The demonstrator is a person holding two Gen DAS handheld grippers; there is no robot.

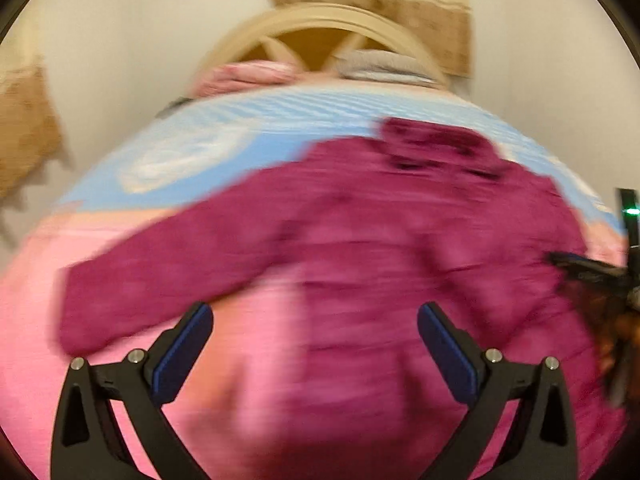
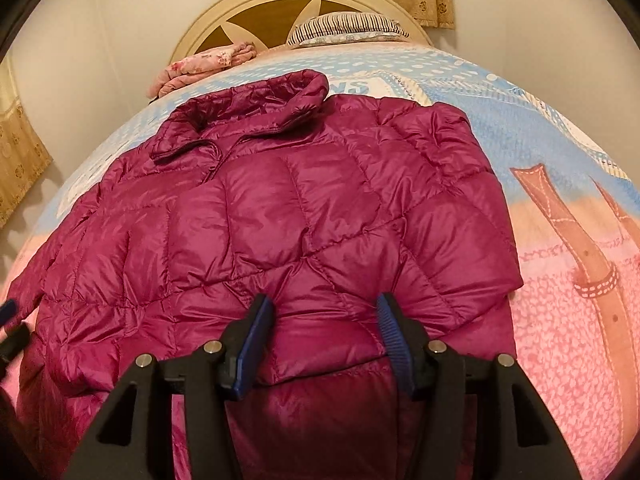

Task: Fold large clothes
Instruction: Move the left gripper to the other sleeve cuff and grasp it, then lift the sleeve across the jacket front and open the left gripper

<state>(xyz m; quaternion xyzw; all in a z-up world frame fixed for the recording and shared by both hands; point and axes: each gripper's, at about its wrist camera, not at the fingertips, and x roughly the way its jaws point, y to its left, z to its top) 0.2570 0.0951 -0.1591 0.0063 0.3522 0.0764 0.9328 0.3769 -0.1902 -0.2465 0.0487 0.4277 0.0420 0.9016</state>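
1. Your magenta puffer jacket (image 2: 280, 208) lies spread near the bed's (image 2: 560, 320) foot edge, its right sleeve apparently folded inward.
2. Right gripper (image 2: 326, 312) gapes wide, straddling the cuff, empty.
3. Left gripper (image 1: 314, 340), blurred, wide open.

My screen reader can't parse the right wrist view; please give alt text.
A magenta quilted puffer jacket lies spread on a pink and blue bedspread, collar toward the cream headboard. The open right gripper straddles a puffy fold.
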